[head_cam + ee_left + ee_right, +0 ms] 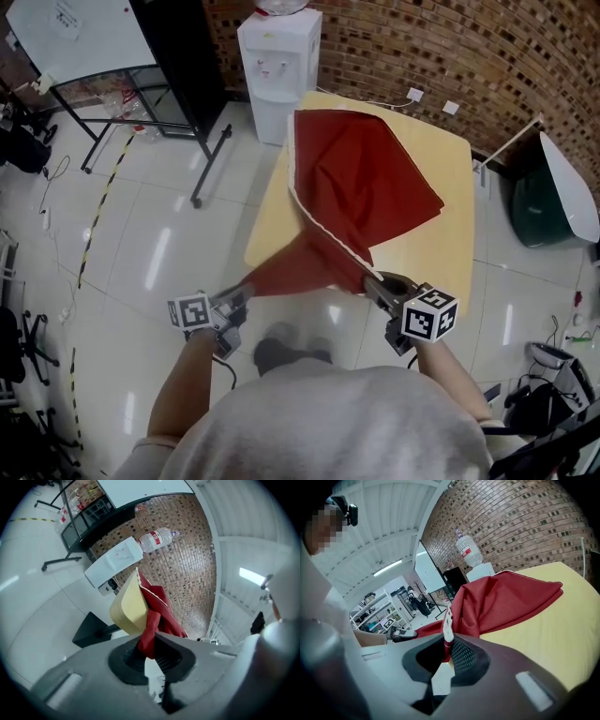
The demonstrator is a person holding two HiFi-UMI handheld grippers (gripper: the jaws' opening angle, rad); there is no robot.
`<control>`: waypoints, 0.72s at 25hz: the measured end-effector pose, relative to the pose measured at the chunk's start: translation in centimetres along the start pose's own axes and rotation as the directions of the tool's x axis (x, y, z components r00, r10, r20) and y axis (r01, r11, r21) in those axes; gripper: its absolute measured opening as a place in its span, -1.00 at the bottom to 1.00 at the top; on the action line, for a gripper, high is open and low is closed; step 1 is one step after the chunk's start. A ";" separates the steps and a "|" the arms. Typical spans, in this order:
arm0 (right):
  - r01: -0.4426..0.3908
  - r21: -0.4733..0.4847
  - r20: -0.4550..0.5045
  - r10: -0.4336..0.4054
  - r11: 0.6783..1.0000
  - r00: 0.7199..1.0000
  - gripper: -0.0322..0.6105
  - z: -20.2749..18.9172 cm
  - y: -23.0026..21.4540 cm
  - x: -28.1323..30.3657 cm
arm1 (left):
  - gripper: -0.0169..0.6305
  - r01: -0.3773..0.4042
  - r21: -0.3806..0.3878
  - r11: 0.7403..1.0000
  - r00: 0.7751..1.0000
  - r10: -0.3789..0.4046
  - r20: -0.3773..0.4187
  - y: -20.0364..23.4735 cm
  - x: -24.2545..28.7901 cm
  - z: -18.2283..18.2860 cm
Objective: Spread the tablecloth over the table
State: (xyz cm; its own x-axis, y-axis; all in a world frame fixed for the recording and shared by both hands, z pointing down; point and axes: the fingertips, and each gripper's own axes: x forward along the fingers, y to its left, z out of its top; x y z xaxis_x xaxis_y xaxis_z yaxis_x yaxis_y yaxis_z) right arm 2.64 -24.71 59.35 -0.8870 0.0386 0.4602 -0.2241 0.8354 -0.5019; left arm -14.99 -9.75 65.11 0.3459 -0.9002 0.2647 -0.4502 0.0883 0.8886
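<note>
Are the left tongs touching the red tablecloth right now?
Touching. The left gripper view shows the left tongs shut on a bunched fold of the red tablecloth, which is pinched between them.

Bright, even indoor light, with strong wide-angle bending.
We saw pale streaks of glare on the glossy floor [159,258], and a lit ceiling strip [387,567] glowing without flare. The brick wall [450,47] bowed in the head view. Both gripper views curved into black corners, and the left gripper [149,644] and right gripper [449,646] looked soft close up.
</note>
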 end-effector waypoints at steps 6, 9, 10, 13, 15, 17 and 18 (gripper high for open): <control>0.005 -0.040 0.026 -0.004 0.999 1.000 -0.85 1.8 0.7 -0.4 | -0.91 -0.122 0.227 0.966 0.993 0.118 0.031 -1.8 0.0 2.0; 0.000 -0.065 0.059 0.004 0.998 0.998 -0.85 3.5 1.6 -1.5 | -0.91 -0.114 0.311 0.944 0.993 0.106 0.041 -5.2 0.6 3.3; -0.001 -0.072 0.076 0.007 0.997 0.997 -0.85 4.2 1.8 -2.1 | -0.91 -0.109 0.343 0.933 0.994 0.099 0.045 -6.7 0.9 3.8; 0.004 -0.114 0.113 0.009 0.993 0.994 -0.85 6.3 2.5 -3.9 | -0.91 -0.088 0.426 0.901 0.996 0.066 0.068 -11.4 2.1 5.4; 0.016 -0.140 0.133 0.003 0.990 0.991 -0.85 7.7 2.6 -5.3 | -0.91 -0.073 0.466 0.882 0.996 0.039 0.083 -14.6 3.1 6.4; 0.033 -0.156 0.155 -0.009 0.987 0.988 -0.85 9.3 2.3 -6.7 | -0.91 -0.064 0.502 0.862 0.996 0.021 0.090 -17.2 4.1 7.6; 0.042 -0.162 0.163 -0.015 0.986 0.987 -0.85 10.2 2.1 -7.4 | -0.91 -0.063 0.518 0.853 0.996 0.019 0.090 -18.3 4.7 8.2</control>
State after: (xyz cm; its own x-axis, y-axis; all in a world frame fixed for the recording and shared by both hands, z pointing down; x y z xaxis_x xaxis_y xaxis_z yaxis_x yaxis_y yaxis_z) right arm 4.65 -28.87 47.43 -0.9375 -0.0637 0.3421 -0.1924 0.9140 -0.3571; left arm -11.90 -19.10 47.01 0.2617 -0.9332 0.2463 -0.8325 -0.0891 0.5468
